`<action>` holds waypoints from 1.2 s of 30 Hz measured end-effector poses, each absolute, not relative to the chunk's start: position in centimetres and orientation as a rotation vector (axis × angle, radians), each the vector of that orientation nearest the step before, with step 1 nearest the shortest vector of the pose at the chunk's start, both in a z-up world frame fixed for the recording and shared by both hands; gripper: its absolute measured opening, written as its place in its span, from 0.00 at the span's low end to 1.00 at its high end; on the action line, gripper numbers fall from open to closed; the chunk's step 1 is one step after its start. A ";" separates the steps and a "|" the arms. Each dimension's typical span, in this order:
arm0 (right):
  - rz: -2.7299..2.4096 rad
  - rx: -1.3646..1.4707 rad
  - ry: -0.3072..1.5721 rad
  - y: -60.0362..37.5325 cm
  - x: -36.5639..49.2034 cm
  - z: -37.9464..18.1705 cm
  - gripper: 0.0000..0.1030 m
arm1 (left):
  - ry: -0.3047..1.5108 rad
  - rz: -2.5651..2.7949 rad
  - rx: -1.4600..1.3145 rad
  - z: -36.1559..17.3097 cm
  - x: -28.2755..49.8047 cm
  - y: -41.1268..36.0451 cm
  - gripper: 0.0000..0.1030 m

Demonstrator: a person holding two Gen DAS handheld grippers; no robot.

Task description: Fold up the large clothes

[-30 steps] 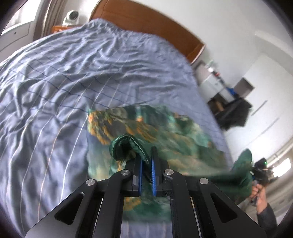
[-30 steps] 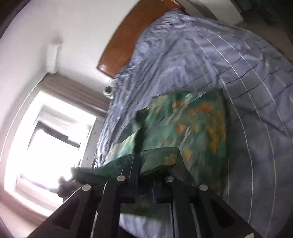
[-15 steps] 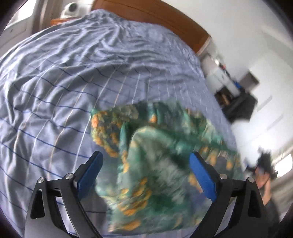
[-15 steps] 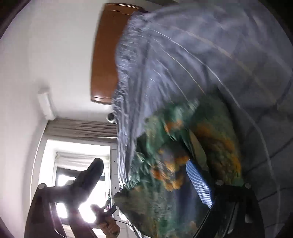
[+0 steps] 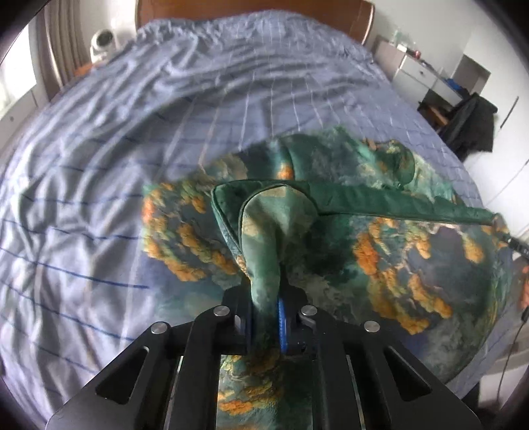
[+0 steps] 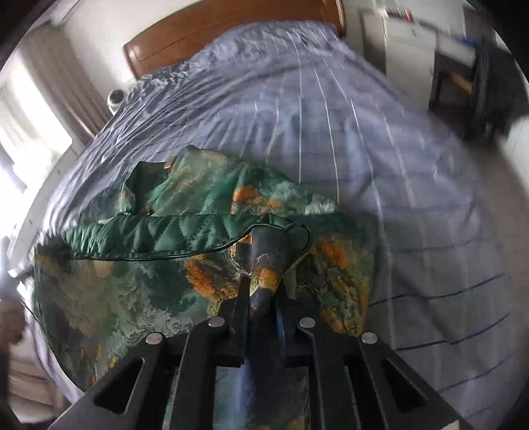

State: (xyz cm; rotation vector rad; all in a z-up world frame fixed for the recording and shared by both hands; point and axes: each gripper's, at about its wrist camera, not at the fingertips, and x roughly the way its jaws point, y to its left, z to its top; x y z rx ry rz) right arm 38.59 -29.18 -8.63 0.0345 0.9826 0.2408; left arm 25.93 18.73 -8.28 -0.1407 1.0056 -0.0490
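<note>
A large green garment with orange and teal print lies on the blue striped bed; it also shows in the right wrist view. My left gripper is shut on a bunched corner of the garment, with its dark green quilted lining edge stretched taut to the right. My right gripper is shut on the opposite corner, and the quilted edge runs left from it. The collar lies farther up the bed.
A wooden headboard stands at the far end. A white round device sits at the bed's back left. White drawers and a dark chair stand to the right. A window with curtains is on the left.
Half a second ago both grippers were open over the garment. Now both are shut on its corners again, with the quilted edge stretched between them.
</note>
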 end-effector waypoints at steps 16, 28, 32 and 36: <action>0.049 -0.315 0.552 -25.1 42.2 3.2 0.10 | 0.667 0.175 -0.099 -1.7 34.3 19.8 0.08; 0.018 -0.368 0.830 -24.5 50.5 -13.7 0.10 | 0.828 0.245 -0.025 -16.4 37.8 19.7 0.09; 0.049 -0.266 0.853 -25.8 50.8 -16.1 0.10 | 0.831 0.220 -0.084 -17.5 38.3 20.8 0.11; 0.080 -0.200 0.862 -26.6 51.1 -16.5 0.11 | 0.829 0.218 -0.088 -17.9 38.4 20.5 0.11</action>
